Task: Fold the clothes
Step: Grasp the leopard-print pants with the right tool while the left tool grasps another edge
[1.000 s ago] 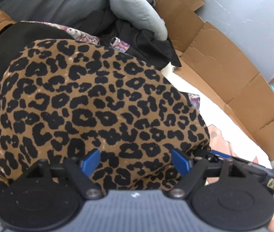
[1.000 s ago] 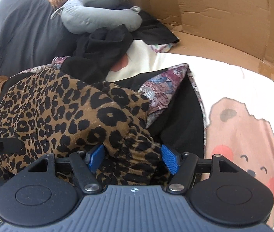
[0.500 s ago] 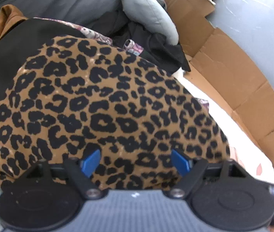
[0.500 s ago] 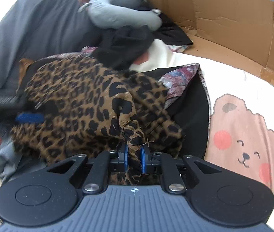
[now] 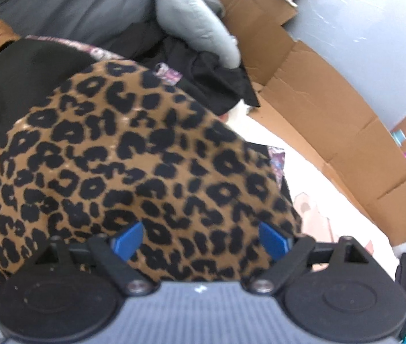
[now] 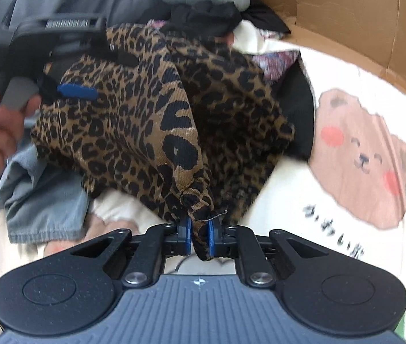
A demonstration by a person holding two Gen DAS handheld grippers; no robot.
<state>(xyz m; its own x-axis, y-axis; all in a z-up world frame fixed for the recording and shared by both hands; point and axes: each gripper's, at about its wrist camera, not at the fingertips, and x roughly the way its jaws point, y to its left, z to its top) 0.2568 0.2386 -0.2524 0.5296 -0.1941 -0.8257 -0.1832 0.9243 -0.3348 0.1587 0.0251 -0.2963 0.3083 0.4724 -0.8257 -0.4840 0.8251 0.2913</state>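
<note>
a: white bear-print sheet [image 6: 346,149] as the work surface, cardboard wall [image 6: 360,20] from 12 to 3 o'clock, grey cushion [image 5: 191,23] and a pile of black clothes [image 5: 214,86] at 12.

b: where's the garment?

a: leopard-print garment [image 6: 134,120] sits mid-frame in both views, on top of a black piece and some denim [image 6: 45,195] at 8 o'clock.

b: claws?

a: right gripper [image 6: 200,236] is clamped on a bunched corner at 6 o'clock, fabric pulled taut toward it. looks like a corner pick so the piece can be drawn flat. left gripper [image 5: 200,238] has its jaws spread and opening further; cloth lies under them, not pinched. probably waiting for an edge.

b: vs a second ago?

a: right was wide open over the cloth then; now it's gripped and has dragged the corner off the pile. left barely moved.
</note>
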